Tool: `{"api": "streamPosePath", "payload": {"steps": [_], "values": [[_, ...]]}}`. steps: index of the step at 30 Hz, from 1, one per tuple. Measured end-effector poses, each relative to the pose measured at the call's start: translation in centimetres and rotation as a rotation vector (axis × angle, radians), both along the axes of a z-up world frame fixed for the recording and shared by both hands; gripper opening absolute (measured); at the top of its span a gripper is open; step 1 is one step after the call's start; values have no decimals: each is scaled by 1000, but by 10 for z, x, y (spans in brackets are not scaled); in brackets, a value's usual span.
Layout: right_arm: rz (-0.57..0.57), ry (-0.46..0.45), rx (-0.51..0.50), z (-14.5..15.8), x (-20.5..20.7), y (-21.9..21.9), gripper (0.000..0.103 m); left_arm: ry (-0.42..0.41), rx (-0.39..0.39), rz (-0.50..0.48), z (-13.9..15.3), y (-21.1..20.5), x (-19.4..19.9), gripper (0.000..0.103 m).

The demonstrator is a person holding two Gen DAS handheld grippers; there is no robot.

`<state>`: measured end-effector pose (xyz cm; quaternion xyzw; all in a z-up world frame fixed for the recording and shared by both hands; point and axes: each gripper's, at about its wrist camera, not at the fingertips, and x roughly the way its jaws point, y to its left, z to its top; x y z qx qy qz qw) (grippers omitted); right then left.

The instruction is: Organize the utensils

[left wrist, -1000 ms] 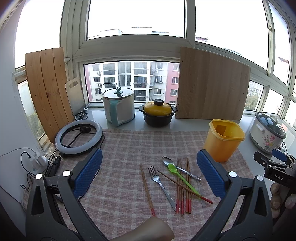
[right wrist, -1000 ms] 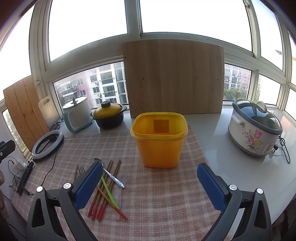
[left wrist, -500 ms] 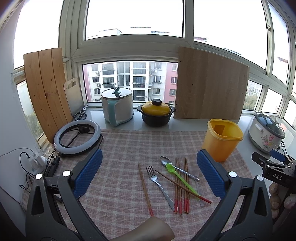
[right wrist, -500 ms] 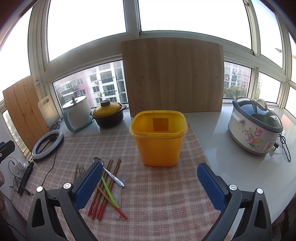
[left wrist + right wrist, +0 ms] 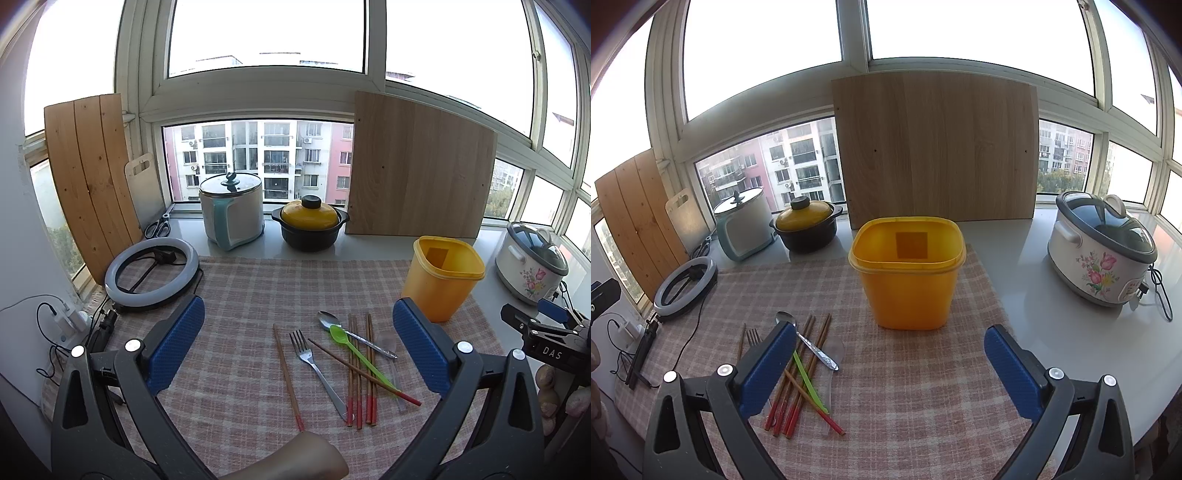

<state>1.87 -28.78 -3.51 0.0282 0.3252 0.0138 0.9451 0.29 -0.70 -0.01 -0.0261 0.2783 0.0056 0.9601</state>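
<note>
Loose utensils lie on the checked cloth: a metal fork, a metal spoon, a green plastic spoon, a clear plastic spoon and several red-tipped wooden chopsticks, one chopstick apart at the left. An empty yellow tub stands right of them; it shows centrally in the right wrist view. My left gripper is open above the utensils. My right gripper is open in front of the tub, the utensil pile by its left finger.
At the back stand a white pot, a yellow-lidded black casserole, a large wooden board and plank boards. A ring light with cables lies left. A flowered rice cooker sits right.
Both grippers have drifted only slightly; the scene sits a little lower in the left view. Nothing was taken hold of or let go.
</note>
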Motion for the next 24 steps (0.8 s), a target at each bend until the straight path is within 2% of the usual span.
{"api": "streamPosePath", "payload": {"steps": [24], "values": [[2,20,2,-8,3,1,103,13,-1,-2,-3,-19,-3,103]]}}
